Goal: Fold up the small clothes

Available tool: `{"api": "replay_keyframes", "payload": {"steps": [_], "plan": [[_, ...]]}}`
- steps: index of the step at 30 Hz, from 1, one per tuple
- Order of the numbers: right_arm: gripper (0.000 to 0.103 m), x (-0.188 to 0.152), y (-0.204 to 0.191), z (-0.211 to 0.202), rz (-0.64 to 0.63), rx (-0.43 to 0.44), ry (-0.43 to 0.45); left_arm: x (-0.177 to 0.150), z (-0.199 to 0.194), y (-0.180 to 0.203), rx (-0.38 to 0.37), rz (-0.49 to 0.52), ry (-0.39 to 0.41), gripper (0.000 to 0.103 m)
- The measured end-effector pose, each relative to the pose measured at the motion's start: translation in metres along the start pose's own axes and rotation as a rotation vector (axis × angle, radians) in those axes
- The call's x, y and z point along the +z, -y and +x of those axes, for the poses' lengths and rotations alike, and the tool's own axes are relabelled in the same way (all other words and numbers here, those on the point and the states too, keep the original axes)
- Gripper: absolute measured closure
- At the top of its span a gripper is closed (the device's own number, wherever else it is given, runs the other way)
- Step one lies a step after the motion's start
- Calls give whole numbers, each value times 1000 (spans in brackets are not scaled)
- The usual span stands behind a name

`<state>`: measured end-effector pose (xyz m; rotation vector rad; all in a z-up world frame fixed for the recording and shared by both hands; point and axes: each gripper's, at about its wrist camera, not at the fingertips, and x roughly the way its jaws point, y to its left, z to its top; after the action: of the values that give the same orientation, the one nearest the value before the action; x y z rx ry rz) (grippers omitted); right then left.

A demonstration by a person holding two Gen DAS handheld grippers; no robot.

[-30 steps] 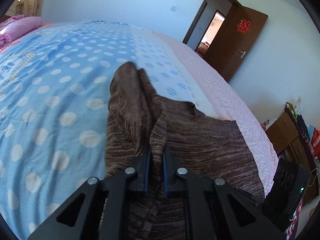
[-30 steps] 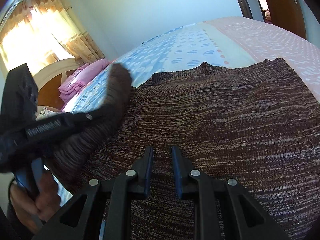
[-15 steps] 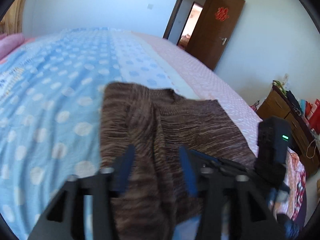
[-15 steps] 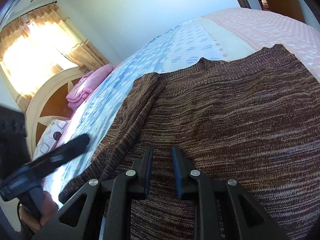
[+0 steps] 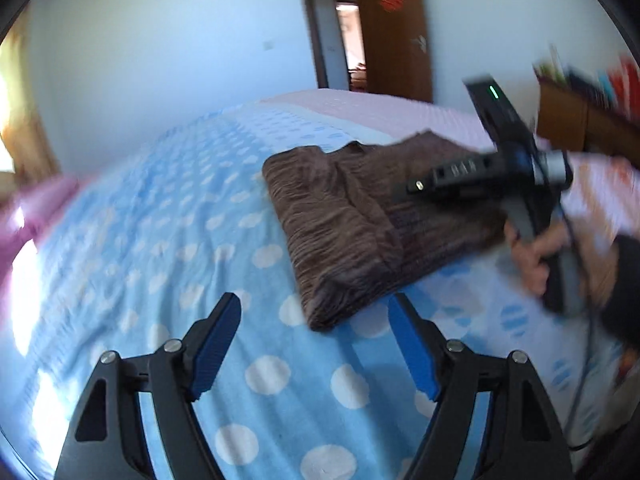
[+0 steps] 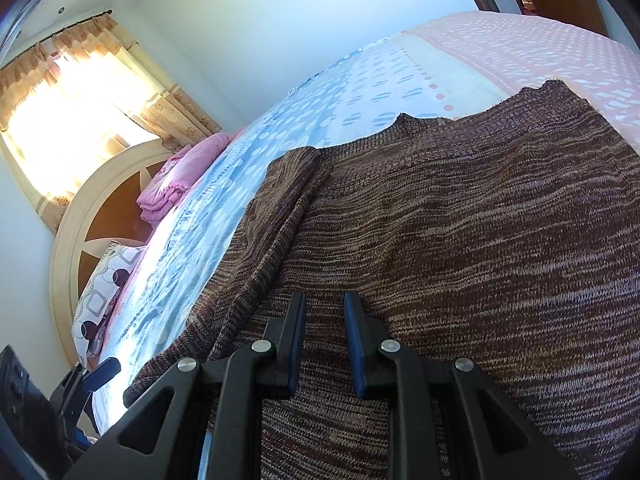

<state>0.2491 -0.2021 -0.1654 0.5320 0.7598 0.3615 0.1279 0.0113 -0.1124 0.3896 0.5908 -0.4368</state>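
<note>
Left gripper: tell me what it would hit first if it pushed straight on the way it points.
Probably the near folded corner of the brown knit sweater. The left gripper is open over the blue dotted bedsheet with nothing between its jaws. Depth is unclear; it might graze the sheet first.

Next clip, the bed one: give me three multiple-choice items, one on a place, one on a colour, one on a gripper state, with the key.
1. Where does the brown knit sweater lie?
A. on the bedspread
B. on the floor
C. over a chair

2. What colour is the folded bedding by the headboard?
A. green
B. pink
C. black

3. How does the left gripper stand?
A. shut on the sweater
B. shut on a pillow
C. open, holding nothing

Key: 1 A, the sweater is spread on the dotted blue cover; 2 B, the bundle is plainly pink; 3 C, its jaws have just been opening and only bedspread shows between them.
</note>
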Motion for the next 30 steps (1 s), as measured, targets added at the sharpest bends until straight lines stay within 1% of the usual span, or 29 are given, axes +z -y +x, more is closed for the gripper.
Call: {"api": "replay_keyframes", "payload": {"steps": [1,3,6,7,8,10,11,13,14,15,16,17,18,21,23,25,26,27,28,29,30], "plan": [[83,0,0,0,0,0,0,1,3,12,31,69,11,24],[83,-1,0,0,-1,-2,0,7,13,25,47,140,15,24],[83,-1,0,0,1,0,1,16,25,33,27,173,36,24],[83,-1,0,-1,3,2,1,19,29,34,25,174,34,27],[83,0,1,-1,5,4,0,22,36,33,12,161,26,32],[83,1,1,-1,7,2,-6,27,46,30,-39,104,-6,76],[83,2,0,-1,6,-7,-17,30,51,24,-63,50,-27,83],[72,10,-6,-5,13,-17,-39,32,49,14,-106,-48,-16,87],[56,15,-9,-8,14,1,-30,33,45,4,-147,-115,3,88],[39,23,-13,-12,10,24,-7,32,42,3,-168,-155,16,88],[34,30,-17,-14,3,34,11,31,40,-4,-190,-201,31,88],[32,40,-22,-13,-3,44,22,30,39,-11,-210,-253,42,88],[32,49,-25,-8,-4,55,12,28,40,-16,-223,-289,47,88],[32,70,-32,25,-21,57,-77,23,39,-20,-267,-368,74,88],[32,78,-35,50,-35,21,-115,22,39,-18,-272,-382,92,88],[35,81,-37,67,-26,33,-142,24,39,-18,-272,-383,102,88],[44,82,-39,77,-27,32,-154,24,39,-18,-276,-385,106,88],[59,81,-42,82,-39,23,-153,24,39,-19,-278,-387,105,88],[67,80,-46,86,-63,11,-152,24,42,-20,-279,-389,101,88],[81,79,-49,92,-95,-13,-157,25,44,-20,-284,-391,92,88],[88,78,-52,96,-114,-39,-162,25,47,-19,-285,-389,78,88]]}}
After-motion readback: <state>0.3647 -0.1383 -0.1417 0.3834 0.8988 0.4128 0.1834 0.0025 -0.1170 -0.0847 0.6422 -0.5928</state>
